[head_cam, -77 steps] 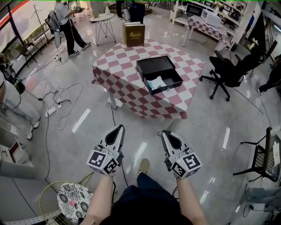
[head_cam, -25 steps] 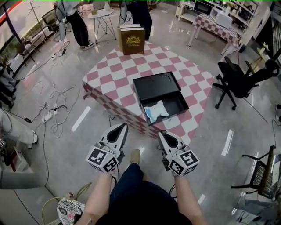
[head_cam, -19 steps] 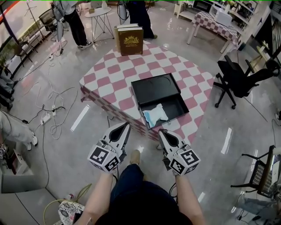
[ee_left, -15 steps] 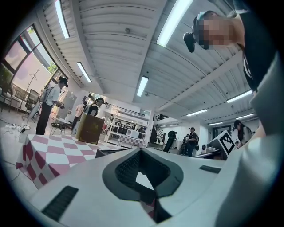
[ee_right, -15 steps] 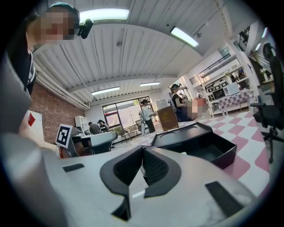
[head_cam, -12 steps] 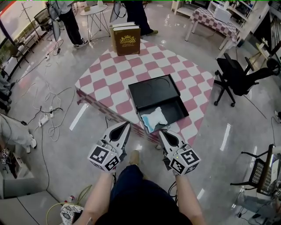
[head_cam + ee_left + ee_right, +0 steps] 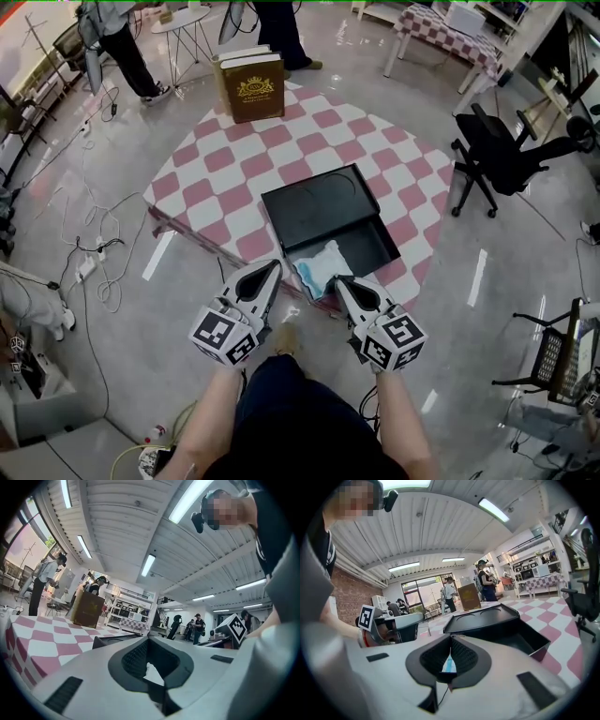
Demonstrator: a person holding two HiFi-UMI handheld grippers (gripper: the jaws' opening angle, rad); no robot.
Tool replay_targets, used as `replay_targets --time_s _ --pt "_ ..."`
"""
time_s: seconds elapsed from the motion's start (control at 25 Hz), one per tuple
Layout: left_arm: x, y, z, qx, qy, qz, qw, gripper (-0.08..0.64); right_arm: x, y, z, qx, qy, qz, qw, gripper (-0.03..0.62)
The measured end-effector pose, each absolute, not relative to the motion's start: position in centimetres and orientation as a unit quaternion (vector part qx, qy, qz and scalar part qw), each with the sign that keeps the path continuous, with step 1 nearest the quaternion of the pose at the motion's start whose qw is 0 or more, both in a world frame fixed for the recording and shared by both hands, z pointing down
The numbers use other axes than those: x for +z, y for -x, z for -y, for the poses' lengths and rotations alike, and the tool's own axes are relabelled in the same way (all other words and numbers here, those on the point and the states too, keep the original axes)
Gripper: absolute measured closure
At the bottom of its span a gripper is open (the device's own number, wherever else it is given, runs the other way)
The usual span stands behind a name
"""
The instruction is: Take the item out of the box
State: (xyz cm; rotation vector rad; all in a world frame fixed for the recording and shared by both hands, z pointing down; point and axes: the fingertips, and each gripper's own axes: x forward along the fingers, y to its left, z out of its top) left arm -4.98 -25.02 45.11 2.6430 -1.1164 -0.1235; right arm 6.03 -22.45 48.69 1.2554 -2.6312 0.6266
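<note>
Status: nothing is extracted yet. You're at the approach stage.

- The flat black rectangular box (image 7: 323,202) sits open on the pink-and-white checked surface (image 7: 211,178), toward its near edge. The shallow black part lies on the far side and the deeper tray on the near side.
- The item, a soft white-and-light-blue packet (image 7: 320,266), lies inside the tray at its left end, close to the near edge of the surface. It's loose, with nothing on top of it.
- Your left gripper (image 7: 271,268) has its jaws pressed together with nothing between them. It's held short of the surface's near edge, apart from the box.
- Your right gripper (image 7: 339,281) is also pressed together and empty. Its view looks straight over the tray rim, with the packet visible just past the tips. In the head view it sits just beside the packet, but I see no contact.
- The tall brown book-shaped case (image 7: 249,86) stands at the far edge, well apart and out of your path.

Done: the box is open and the packet is exposed.

Left to do: spread one gripper, reach into the tray, pinch the packet, lift it clear of the rim and set it on the surface. The right gripper looks the better lined up of the two.

Watch for: the packet looks limp, so it will likely sag or fold when lifted. Aim for its middle rather than a corner.
</note>
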Motion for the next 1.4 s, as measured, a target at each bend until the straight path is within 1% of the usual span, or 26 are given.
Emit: replay_targets --time_s 0.32,0.48,0.52,0.56,0.68,0.72,0.76,0.92,0.96,1.0,1.4 --pt "46.2 3.8 27.5 -0.033 -0.919 0.364 0.145 0.558 51.2 -6.9 25.4 0.224 -0.415 0.866 0.164 0.586" --pt "46.7 3.8 28.4 -0.031 -0.919 0.363 0.149 0.558 52.3 -7.1 26.7 0.225 -0.404 0.859 0.221 0.586" --pt "46.8 3.8 28.6 -0.031 -0.919 0.362 0.15 0.558 52.6 -7.1 26.9 0.224 -0.399 0.857 0.236 0.556" --pt "46.9 3.8 28.8 -0.032 -0.92 0.361 0.15 0.558 52.9 -7.1 27.2 0.224 -0.395 0.855 0.251 0.541" --pt "47.4 3.5 29.1 -0.031 -0.922 0.356 0.151 0.558 53.8 -7.3 28.1 0.215 -0.387 0.846 0.297 0.54" --pt "47.5 3.4 29.2 -0.028 -0.922 0.355 0.151 0.558 54.2 -7.4 28.4 0.214 -0.384 0.842 0.311 0.533" --pt "47.6 3.3 29.3 -0.025 -0.923 0.354 0.151 0.558 54.6 -7.5 28.6 0.215 -0.38 0.839 0.325 0.509" --pt "47.9 3.0 29.4 -0.016 -0.926 0.347 0.149 0.558 56.0 -7.5 29.2 0.216 -0.363 0.825 0.376 0.506" --pt "47.9 3.0 29.5 -0.015 -0.926 0.346 0.149 0.558 56.3 -7.5 29.3 0.218 -0.357 0.822 0.386 0.485" --pt "48.0 3.0 29.6 -0.016 -0.927 0.345 0.149 0.558 56.6 -7.4 29.4 0.22 -0.352 0.82 0.395 0.479" --pt "48.2 3.7 30.4 -0.018 -0.925 0.348 0.155 0.558 58.2 -7.2 29.7 0.245 -0.31 0.799 0.454 0.478"
